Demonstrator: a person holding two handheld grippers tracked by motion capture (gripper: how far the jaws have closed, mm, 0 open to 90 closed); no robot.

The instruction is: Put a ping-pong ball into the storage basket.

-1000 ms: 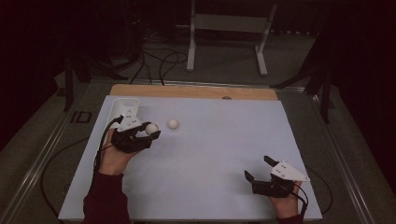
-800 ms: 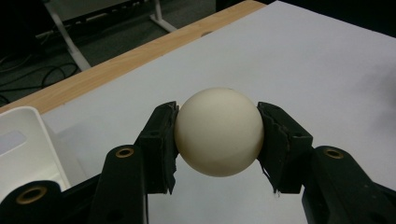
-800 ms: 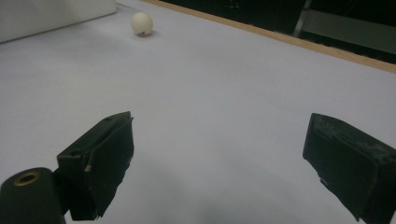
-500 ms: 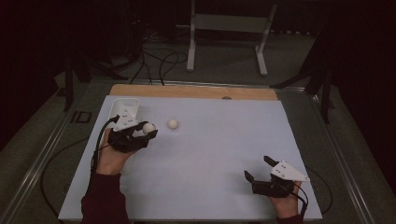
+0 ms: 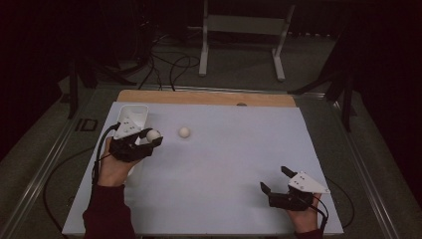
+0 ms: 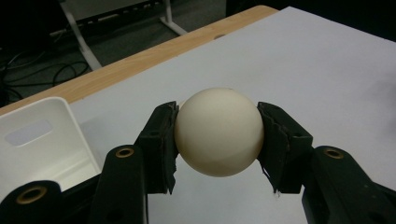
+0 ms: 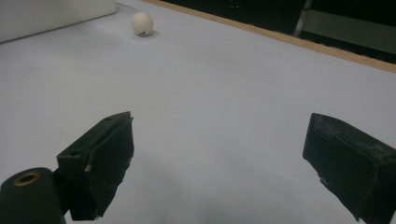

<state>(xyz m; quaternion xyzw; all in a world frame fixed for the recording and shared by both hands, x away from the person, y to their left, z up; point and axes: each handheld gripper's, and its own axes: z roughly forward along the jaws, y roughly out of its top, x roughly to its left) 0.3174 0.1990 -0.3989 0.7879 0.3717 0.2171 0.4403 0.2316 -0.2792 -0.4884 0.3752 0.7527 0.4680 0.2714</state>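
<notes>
My left gripper [image 5: 149, 139] is shut on a cream ball [image 5: 153, 134], which sits squeezed between the two black pads [image 6: 161, 144] in the left gripper view [image 6: 218, 131]. It hovers just right of a white bin [image 5: 132, 117] at the table's left; that bin [image 6: 42, 140] also lies to the left in the left gripper view. A second cream ball [image 5: 184, 132] rests on the white sheet [image 5: 224, 149] a little to the right, also far off in the right gripper view [image 7: 142, 23]. My right gripper [image 5: 272, 179] stands open and empty near the front right [image 7: 219, 154].
A wooden strip [image 5: 199, 97] runs along the table's far edge. A white metal stand [image 5: 239, 35] and cables lie on the floor beyond. Metal rails border the table on both sides.
The left gripper with its ball has shifted slightly left and away, closer to the white bin. The right gripper and the loose ball have stayed put.
</notes>
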